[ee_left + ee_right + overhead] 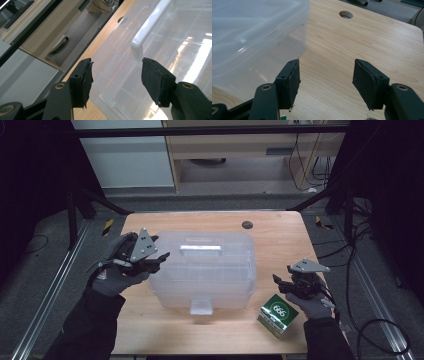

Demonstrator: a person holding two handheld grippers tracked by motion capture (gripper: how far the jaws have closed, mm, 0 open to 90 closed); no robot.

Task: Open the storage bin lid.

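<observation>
Probably light and a bit flexible, the clear box sits mid-surface, smooth walls likely slippery. Its white handle or front latch offers the best hold. Left tool gapes empty at its edge; right tool stands empty and apart.

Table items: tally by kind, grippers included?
Clear plastic storage box: 1
Green and white carton: 1
Grippers: 2, left gripper and right gripper, both with fingers apart and holding nothing
Total: 4
</observation>
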